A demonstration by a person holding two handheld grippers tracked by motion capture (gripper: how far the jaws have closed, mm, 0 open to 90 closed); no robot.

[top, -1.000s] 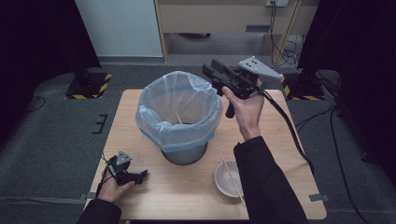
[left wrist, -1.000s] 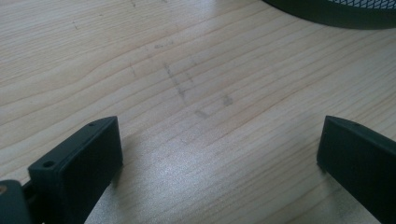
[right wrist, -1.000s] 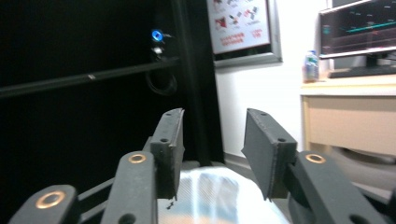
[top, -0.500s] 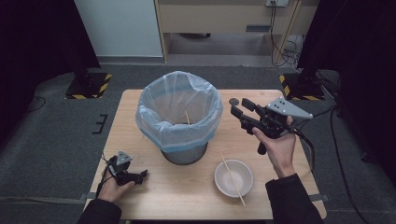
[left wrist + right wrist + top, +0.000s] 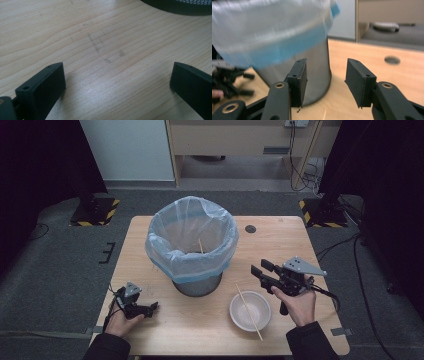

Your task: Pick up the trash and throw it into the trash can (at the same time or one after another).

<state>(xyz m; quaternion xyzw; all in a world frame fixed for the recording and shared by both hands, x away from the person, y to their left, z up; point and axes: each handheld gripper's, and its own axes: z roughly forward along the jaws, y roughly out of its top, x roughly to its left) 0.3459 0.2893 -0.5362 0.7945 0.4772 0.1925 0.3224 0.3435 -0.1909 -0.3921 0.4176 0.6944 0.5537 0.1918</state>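
Chopstick [image 5: 248, 311] lying slantwise across bowl [image 5: 234, 316], at the near right of counter [image 5: 280, 240], well apart from both tools.

High view: bin [image 5: 197, 285] lined with bag [image 5: 165, 252] mid-counter, with a 2nd chopstick [image 5: 201, 245] leaning inside. Right tool [image 5: 260, 269] held level in right hand [image 5: 297, 302], just right of the bowl and a little beyond it, pointing left toward the bin. Its 2 jaws parted, nothing between them. Left tool [image 5: 151, 308] resting low at the near left corner in left hand [image 5: 120, 322], pointing right, near the bin's foot.

Left gripper view: left tool [image 5: 117, 82] spread wide, 2 jaws far apart over bare counter [image 5: 100, 37], gripping nothing. Dark base of bin [image 5: 190, 6] at the top right edge.

Right gripper view: right tool [image 5: 325, 80] about half parted, jaws just been closing a little, only air between them. Mesh bin [image 5: 317, 67] straight ahead beyond the jaws, not touched, blurred bag [image 5: 274, 30] draped over its rim. Left tool [image 5: 229, 75] far off at the left edge. Round hole [image 5: 392, 60] in counter [image 5: 362, 52] at the right.
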